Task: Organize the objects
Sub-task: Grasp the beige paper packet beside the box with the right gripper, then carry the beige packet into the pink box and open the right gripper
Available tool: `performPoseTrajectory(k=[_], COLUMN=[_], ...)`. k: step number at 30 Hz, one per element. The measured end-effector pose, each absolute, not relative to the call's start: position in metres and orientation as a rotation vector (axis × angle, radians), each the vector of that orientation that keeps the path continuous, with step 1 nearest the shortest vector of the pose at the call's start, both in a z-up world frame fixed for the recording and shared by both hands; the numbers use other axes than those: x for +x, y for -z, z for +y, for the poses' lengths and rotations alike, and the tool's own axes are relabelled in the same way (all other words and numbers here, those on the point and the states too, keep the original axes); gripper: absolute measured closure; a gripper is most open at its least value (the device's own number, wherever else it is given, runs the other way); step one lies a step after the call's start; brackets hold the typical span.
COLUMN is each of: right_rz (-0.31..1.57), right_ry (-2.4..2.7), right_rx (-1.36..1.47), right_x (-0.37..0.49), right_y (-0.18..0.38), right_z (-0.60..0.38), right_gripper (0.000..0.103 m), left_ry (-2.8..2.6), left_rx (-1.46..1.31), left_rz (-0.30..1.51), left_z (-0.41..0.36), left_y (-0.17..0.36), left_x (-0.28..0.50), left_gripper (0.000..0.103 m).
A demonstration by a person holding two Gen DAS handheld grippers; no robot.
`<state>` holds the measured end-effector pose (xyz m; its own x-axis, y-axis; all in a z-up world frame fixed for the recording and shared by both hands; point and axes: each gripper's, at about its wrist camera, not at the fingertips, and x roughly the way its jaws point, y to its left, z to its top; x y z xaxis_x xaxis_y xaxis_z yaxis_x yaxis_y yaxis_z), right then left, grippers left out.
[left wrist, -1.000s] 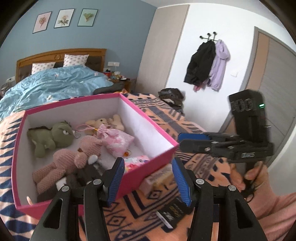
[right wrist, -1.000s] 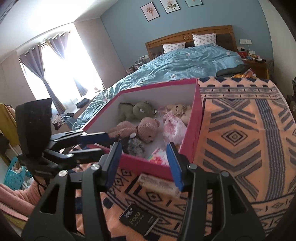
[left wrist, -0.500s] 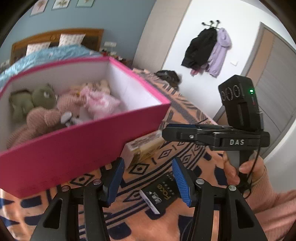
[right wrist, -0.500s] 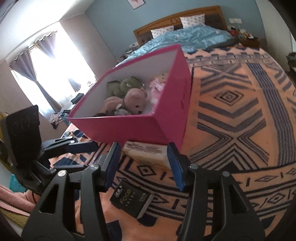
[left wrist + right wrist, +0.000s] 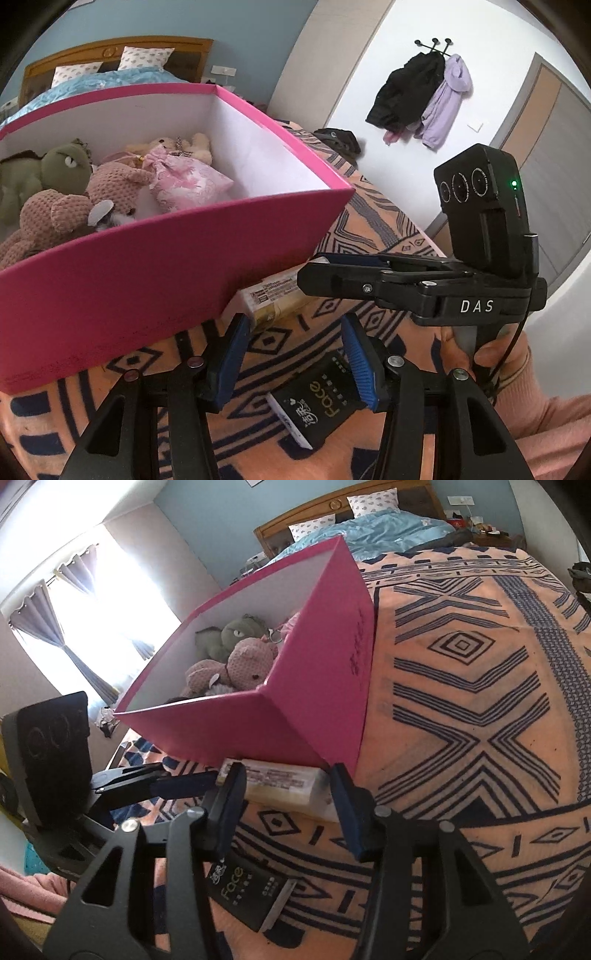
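I am holding my left gripper (image 5: 295, 360) low over the patterned blanket (image 5: 461, 701), its jaws standing apart with nothing between them, and the black Face packet (image 5: 321, 404) is lying flat just below and between them. My right gripper (image 5: 286, 808) is reaching in from the other side, level and low, its jaws also apart and bracketing the cream box (image 5: 273, 784), one at each end, though I cannot tell whether the pads are touching it. That cream box is lying on the blanket right against the near wall of the pink box (image 5: 147, 258), which is holding the plush toys (image 5: 74, 195). The Face packet is sitting just nearer to me than the cream box, apart from it. To my right the blanket is stretching away open toward the bed (image 5: 388, 528).
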<state>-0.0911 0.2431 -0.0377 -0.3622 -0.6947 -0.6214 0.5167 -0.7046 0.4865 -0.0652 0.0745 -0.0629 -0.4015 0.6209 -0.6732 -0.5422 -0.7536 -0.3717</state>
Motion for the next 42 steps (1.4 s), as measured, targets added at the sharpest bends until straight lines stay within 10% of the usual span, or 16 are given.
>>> performPoseTrajectory(k=[42], right_rz=[-0.194], right_ry=[2.071], right_rx=[1.088], right_x=[-0.056], right_y=[0.035], right_z=[0.232], right_gripper=[0.054], left_ry=[-2.166], left_rx=[-1.155], left_rz=[-0.128], left_z=[0.056], left_y=[0.065], left_x=[-0.043], left_gripper=[0.065])
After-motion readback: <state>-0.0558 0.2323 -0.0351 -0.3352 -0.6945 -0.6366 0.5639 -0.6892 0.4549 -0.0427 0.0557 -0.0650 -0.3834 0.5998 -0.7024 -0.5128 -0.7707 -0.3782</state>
